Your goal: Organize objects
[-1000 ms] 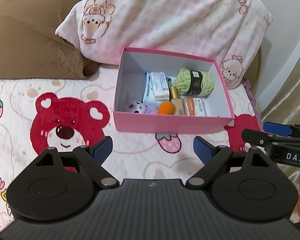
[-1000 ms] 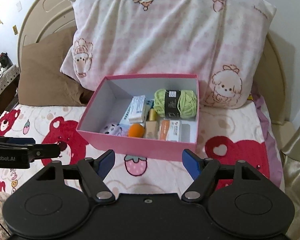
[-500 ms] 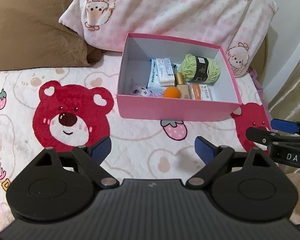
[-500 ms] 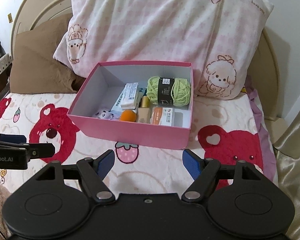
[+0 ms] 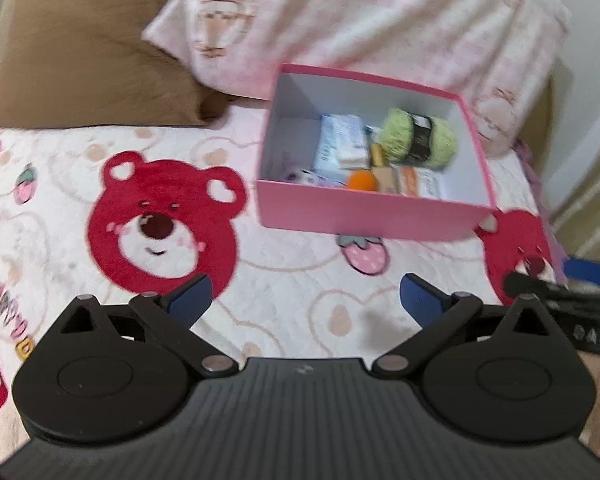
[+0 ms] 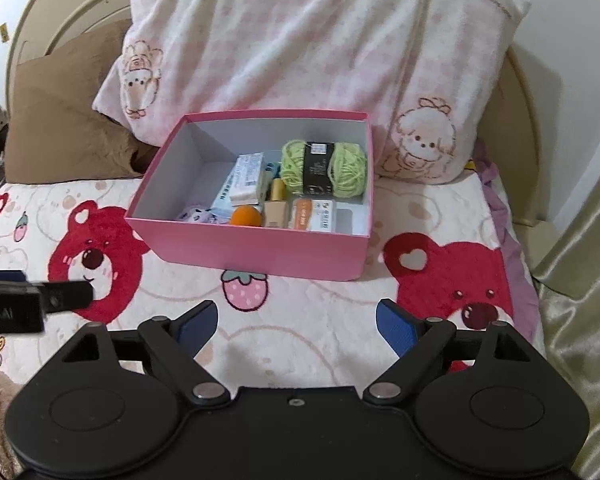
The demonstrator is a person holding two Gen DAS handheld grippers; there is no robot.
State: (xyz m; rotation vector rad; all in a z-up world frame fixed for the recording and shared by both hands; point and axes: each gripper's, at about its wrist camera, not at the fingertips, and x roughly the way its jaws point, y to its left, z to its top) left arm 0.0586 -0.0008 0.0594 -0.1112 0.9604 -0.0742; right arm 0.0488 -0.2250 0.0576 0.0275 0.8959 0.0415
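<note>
Right wrist view shows your right gripper opening with nothing between its jaws, above the bed; your left gripper is opening too, empty. The pink box rests ahead against the pillow, holding green yarn.
</note>
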